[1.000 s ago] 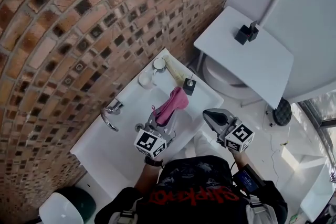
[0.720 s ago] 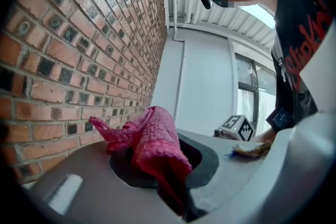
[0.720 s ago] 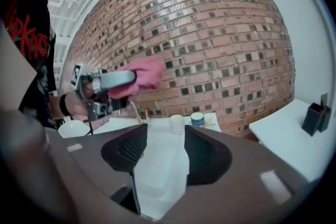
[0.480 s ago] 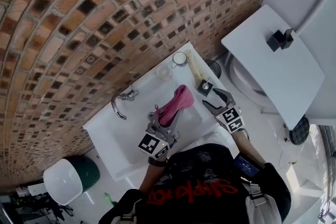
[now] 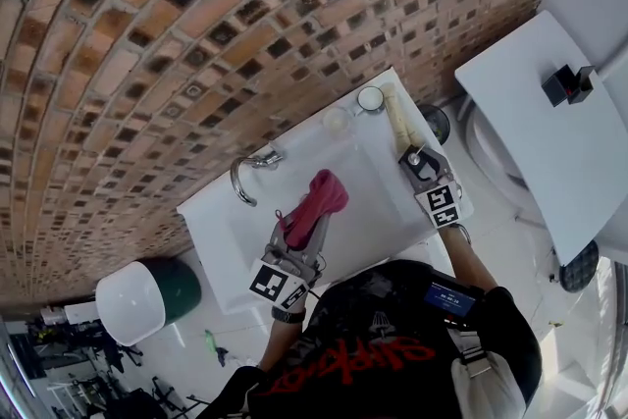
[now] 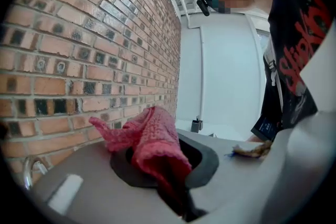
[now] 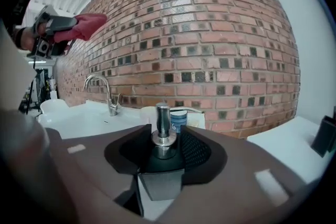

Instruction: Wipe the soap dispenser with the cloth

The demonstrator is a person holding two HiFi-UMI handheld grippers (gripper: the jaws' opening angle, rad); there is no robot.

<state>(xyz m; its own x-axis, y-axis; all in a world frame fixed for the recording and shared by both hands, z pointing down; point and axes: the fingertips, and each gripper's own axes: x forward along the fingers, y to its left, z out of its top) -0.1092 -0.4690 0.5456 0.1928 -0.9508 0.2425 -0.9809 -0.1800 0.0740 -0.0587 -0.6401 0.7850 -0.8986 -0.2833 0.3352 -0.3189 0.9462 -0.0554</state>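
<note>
Right claw [image 7: 161,147], jaws just closing, pinches the soap dispenser [image 7: 163,123]. Left claw [image 6: 157,160] clamps the cloth [image 6: 152,139]. Risk: under a slack pinch, wiping could tip it into the sink [image 5: 363,182].

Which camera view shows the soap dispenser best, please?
The right gripper view: the soap dispenser stands close and centred, its metal pump and dark body clear. The head view shows it tiny, from above. In the left gripper view I cannot find it for sure.
</note>
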